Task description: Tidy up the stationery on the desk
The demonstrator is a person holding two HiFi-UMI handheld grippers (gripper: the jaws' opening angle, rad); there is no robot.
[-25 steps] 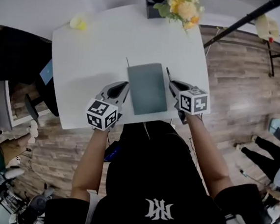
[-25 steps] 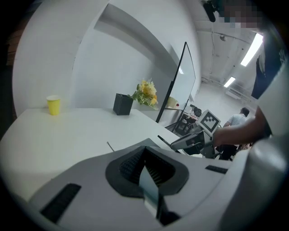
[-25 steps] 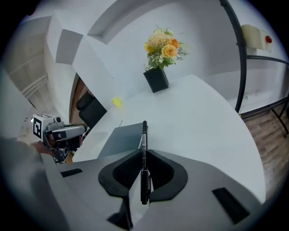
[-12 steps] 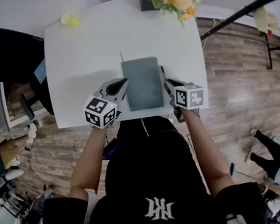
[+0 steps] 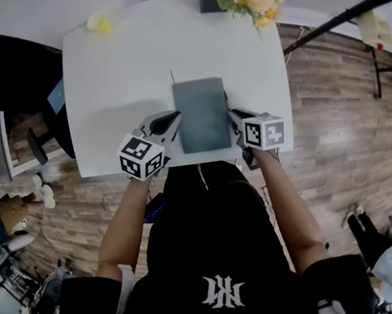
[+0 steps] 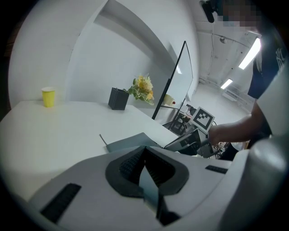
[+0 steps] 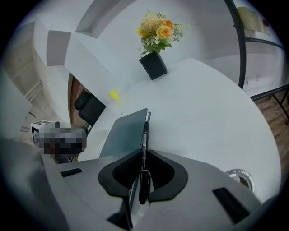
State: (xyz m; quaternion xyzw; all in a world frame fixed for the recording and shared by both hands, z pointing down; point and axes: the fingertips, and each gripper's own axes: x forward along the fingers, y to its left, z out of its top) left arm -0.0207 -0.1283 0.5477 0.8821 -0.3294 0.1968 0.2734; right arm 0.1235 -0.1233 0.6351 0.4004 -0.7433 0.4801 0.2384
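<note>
Both tongs: my left tongs (image 6: pixel 145 151) were pressed together on the thin left edge of the grey-green notebook (image 5: pixel 201 114); my right tongs (image 7: pixel 143 155) pinched a black pen (image 7: pixel 144 149) lying along the notebook's right edge.
Notebook: it lay closed near the front edge of the white worktop (image 5: pixel 122 63), between the tongs and well apart from the yellow cup (image 5: pixel 98 23).
Step, as I judged it: gathering notebook and pen together.
Doing it well: I needed to move both hands evenly and level, so the cover would not bend or the pen twist loose.
</note>
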